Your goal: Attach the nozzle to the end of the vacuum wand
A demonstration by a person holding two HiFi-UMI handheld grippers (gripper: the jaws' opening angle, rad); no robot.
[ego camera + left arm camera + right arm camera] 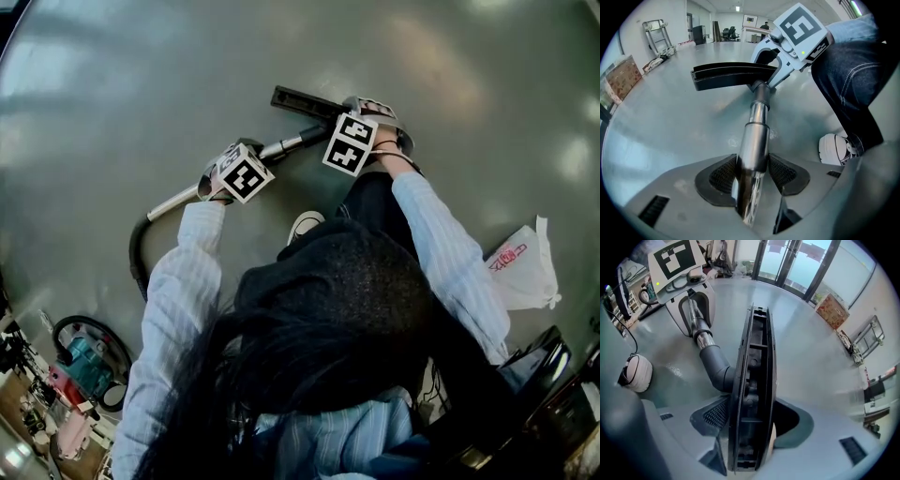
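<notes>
Asking, student: how is this step being done well?
Answering, tutor: The left tongs (752,176) are pinching the wand (757,124), the right tongs (752,420) are pinching the nozzle (754,380); pushing both along one line, untwisted, is probably serving best.
Asking, student: where is the nozzle lying?
Answering, tutor: By the floor (112,75), at 12 o'clock in the head view, its long axis running 10 to 4; the wand is pointing toward 2 o'clock.

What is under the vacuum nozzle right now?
Only bare grey floor shows below the nozzle, which the right gripper holds. The strip directly beneath it is covered by the nozzle itself, so contact with the floor cannot be told.
</notes>
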